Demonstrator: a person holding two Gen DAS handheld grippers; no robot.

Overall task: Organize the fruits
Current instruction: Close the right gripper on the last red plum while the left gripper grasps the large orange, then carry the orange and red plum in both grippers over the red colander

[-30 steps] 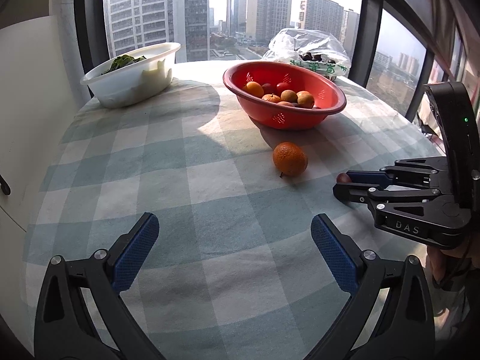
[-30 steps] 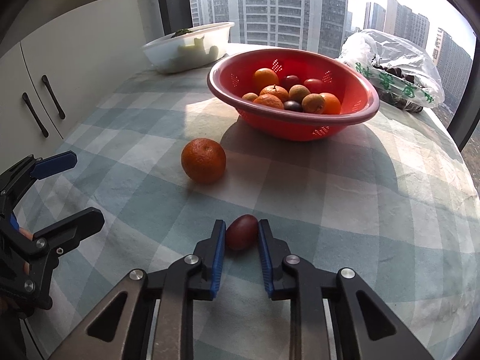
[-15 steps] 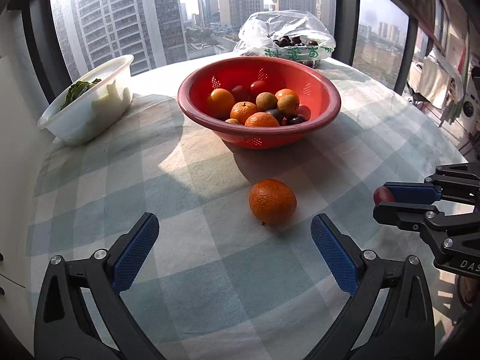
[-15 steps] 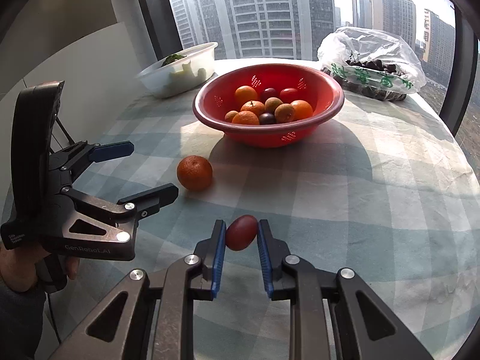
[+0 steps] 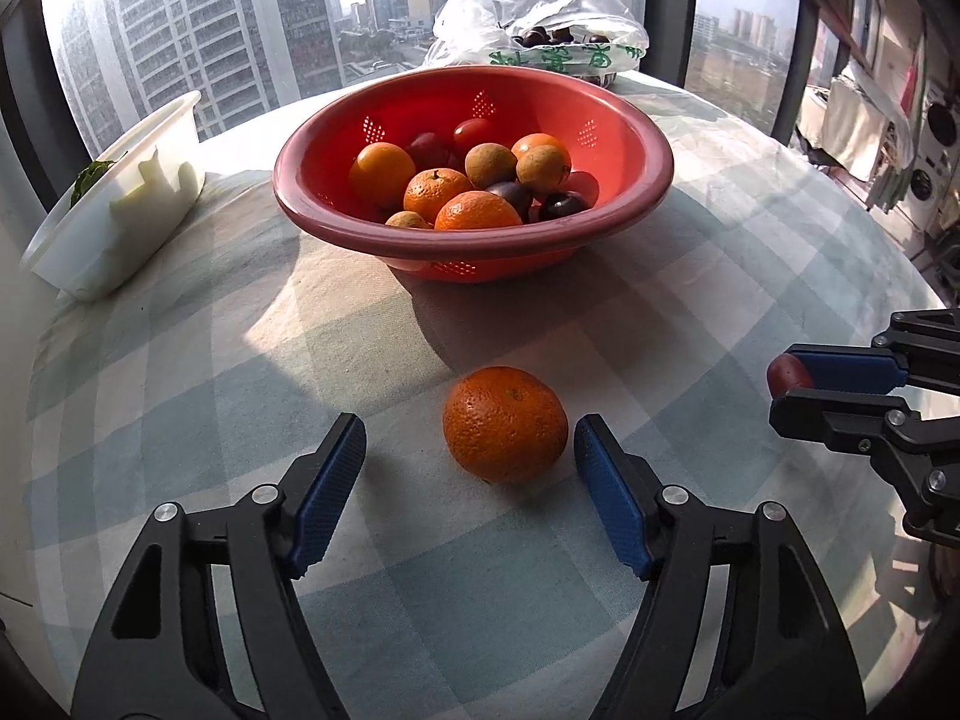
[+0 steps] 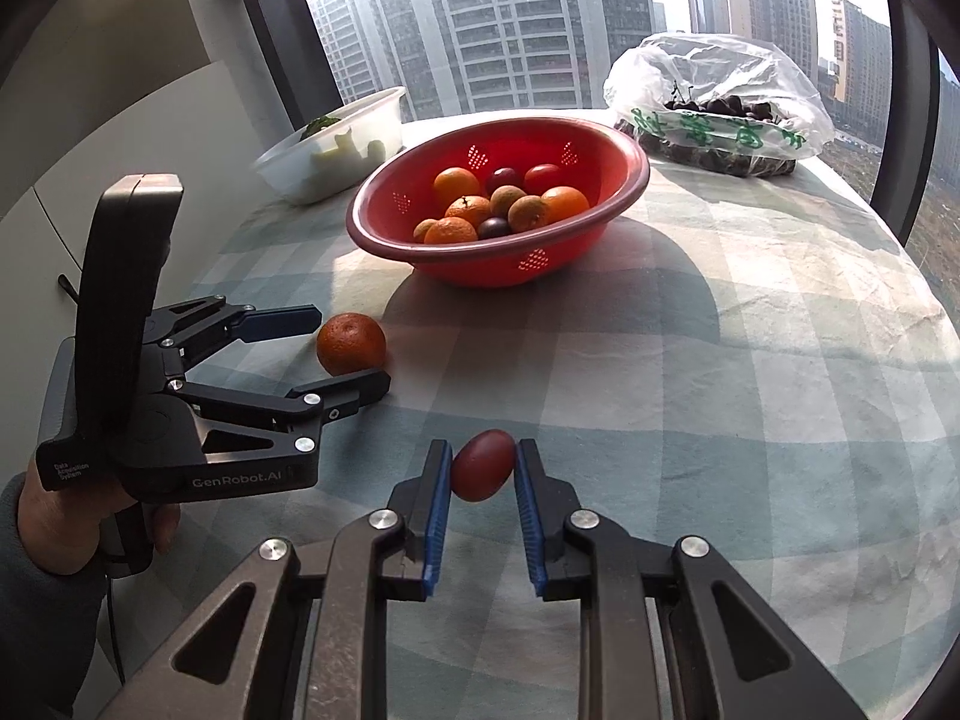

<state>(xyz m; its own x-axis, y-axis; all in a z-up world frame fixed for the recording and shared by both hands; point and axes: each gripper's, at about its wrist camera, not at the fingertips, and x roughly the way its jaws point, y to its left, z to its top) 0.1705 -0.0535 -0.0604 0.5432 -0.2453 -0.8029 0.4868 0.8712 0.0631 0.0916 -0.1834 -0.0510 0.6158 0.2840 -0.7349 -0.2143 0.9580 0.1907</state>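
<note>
Landmark: the red colander (image 5: 474, 252), standing on the checked tablecloth (image 5: 240, 372) of a round table by the window.

Colander contents: oranges, small brownish round fruits, dark plums and red fruits heaped together inside.

Loose orange (image 5: 505, 423): on the cloth just in front of the colander, apart from its rim and inside its shadow.

Left gripper (image 5: 471, 456): reaches toward the colander with the loose orange between its blue pads. Its jaws have just been closing in. The right pad (image 5: 606, 498) is very near the peel with a sliver of cloth showing between; the left pad stands clearly off. Not yet clamped on the fruit.

Right gripper (image 6: 483, 474): in front of the colander and to the right of the loose orange, clenched on a small dark red fruit (image 6: 483, 465), which is raised clear of the cloth.

Person's hand (image 6: 66, 516): wrapped around the handle of the left gripper, with a dark sleeve at the wrist.

White tub (image 5: 120, 204): left of the colander, holding green leaves and pale pieces.

Plastic bag (image 5: 540, 24): behind the colander near the window, with dark cherries inside.
</note>
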